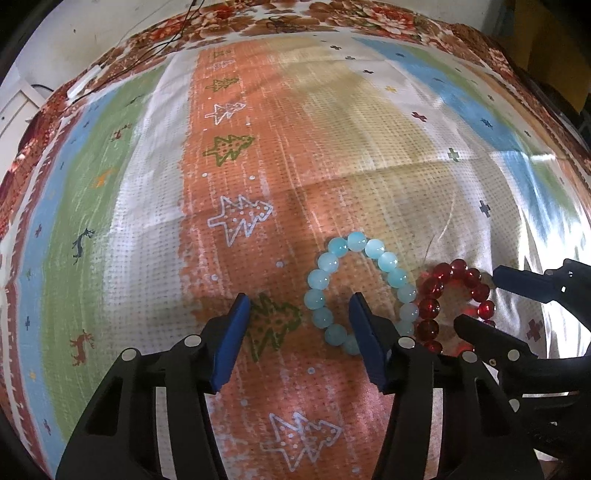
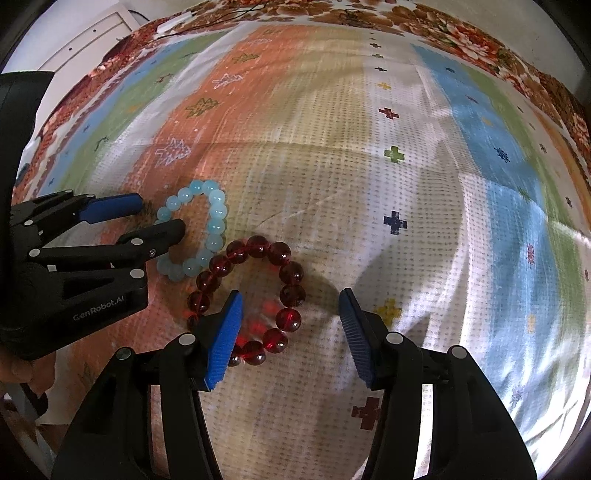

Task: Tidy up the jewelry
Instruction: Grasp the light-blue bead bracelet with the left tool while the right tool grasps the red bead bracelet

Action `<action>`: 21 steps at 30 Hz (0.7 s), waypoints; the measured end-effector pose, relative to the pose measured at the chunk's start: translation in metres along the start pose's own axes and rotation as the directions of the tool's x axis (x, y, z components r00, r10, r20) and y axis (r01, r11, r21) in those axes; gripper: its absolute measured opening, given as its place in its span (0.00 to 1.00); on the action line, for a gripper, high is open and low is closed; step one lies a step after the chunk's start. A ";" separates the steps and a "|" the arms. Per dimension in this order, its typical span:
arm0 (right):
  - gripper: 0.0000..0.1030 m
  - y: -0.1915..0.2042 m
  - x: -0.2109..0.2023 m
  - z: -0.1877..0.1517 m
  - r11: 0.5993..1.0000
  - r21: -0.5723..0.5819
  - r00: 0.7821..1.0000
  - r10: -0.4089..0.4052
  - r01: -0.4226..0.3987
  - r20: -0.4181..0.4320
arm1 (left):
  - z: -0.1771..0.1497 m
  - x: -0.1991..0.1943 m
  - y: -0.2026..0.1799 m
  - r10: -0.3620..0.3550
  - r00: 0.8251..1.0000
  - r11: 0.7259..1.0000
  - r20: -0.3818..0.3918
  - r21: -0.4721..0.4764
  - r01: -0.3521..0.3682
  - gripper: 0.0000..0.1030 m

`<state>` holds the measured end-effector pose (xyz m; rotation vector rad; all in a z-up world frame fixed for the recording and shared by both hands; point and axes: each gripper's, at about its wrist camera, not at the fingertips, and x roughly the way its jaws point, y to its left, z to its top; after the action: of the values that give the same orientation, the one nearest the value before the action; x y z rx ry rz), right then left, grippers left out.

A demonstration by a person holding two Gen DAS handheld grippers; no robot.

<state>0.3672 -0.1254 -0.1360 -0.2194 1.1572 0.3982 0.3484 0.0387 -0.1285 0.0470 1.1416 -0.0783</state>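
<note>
Wide printed cloth (image 1: 332,155), dimpled weave, mostly bare toward 12 o'clock, floral border at the far edge. Blue bracelet (image 1: 334,264) and red bracelet (image 2: 291,295), glossy round beads, touching. Left gripper (image 1: 301,308) and right gripper (image 2: 290,304) each straddling bead strands, jaws apart, not pressing.

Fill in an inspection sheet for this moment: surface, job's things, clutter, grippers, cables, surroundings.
Surface: patterned cloth, creased, over a floral spread.
Job's things: blue bracelet and red bracelet lying flat, touching side by side.
Clutter: nothing seen.
Grippers: left gripper open, one finger inside the blue loop; right gripper open, one finger inside the red loop; neither pressing beads.
Cables: thin dark wires at the far edge.
Surroundings: white cabinet, pale wall.
</note>
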 end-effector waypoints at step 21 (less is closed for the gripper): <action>0.16 0.002 0.001 -0.002 1.000 -0.016 1.000 0.015 -0.015 -0.016 | -0.003 -0.001 -0.012 -0.019 1.000 0.999 -0.001 0.040 0.019 0.11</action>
<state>0.3649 -0.1240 -0.1374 -0.2283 1.1727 0.4198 0.3445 0.0272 -0.1284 0.0712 1.1408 -0.1179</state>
